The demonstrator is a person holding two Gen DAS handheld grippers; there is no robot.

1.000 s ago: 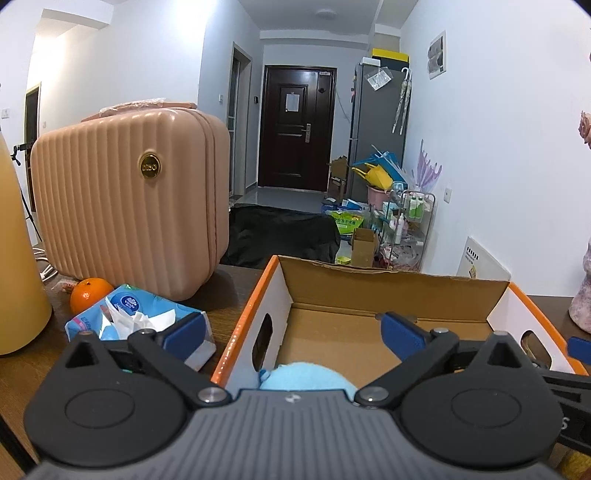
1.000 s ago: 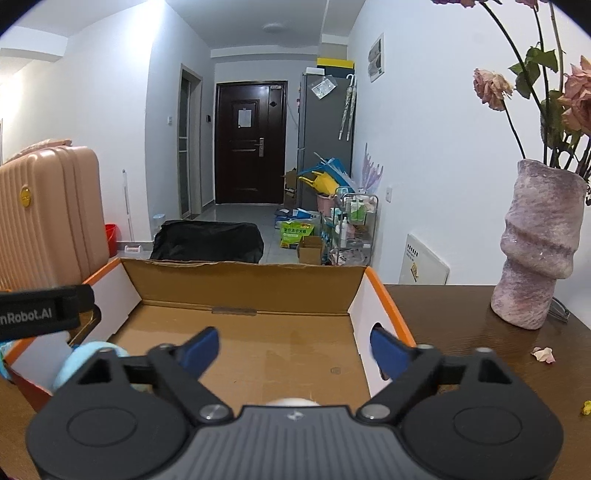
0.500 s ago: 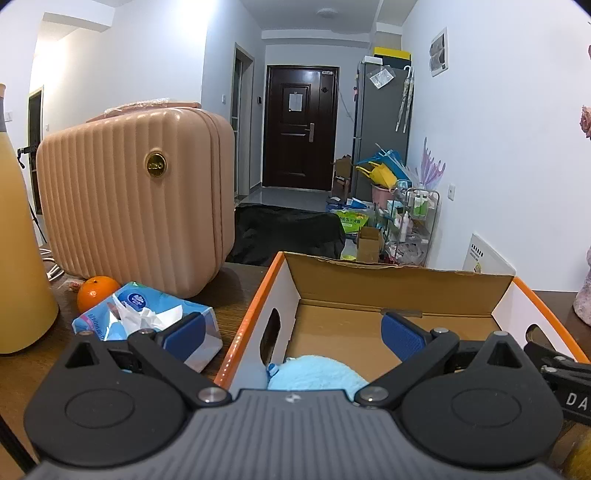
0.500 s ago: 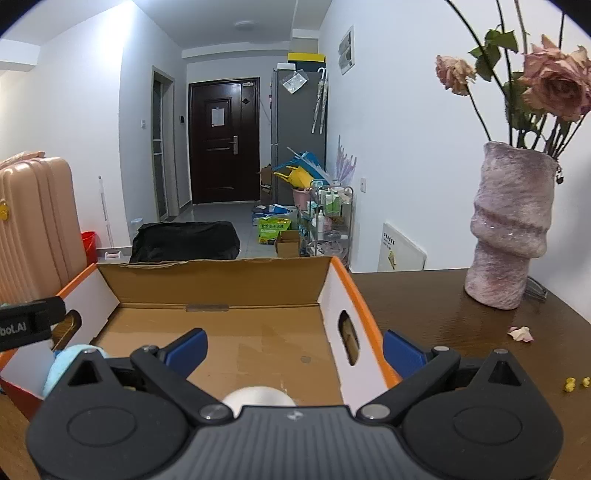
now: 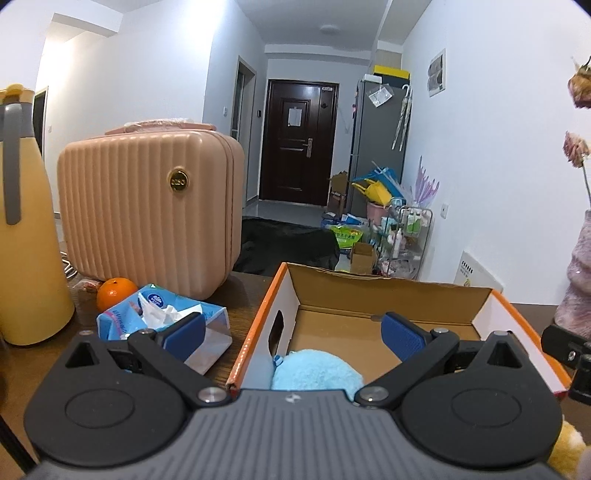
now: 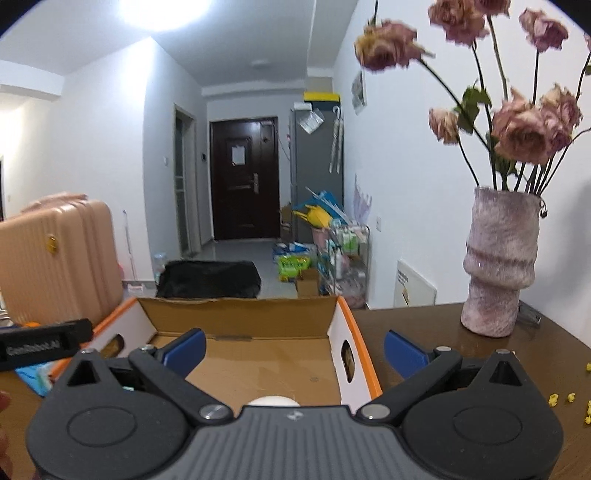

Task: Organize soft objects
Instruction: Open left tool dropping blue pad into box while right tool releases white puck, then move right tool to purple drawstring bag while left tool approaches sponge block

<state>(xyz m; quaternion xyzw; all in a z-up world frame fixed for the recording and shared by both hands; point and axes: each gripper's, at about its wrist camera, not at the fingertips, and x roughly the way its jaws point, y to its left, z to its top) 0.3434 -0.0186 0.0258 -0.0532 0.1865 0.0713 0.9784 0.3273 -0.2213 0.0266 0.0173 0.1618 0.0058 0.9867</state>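
Both views are bright and evenly lit by cool white indoor light. In the right wrist view a ceiling light blows out to glare at the top edge, and the flowers look smeared by motion blur. Fisheye distortion bends walls and darkens corners. The left wrist view is sharper, with soft shadows on the bench.

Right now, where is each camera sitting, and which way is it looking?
Left wrist: rides on the left gripper, looking along its open jaws over the cardboard box toward the door; the blue plush toy lies in the box's near left corner.
Right wrist: rides on the right gripper, jaws open, facing the same hallway from further right, beside the vase.
Both views share the box, the door and the pink suitcase.
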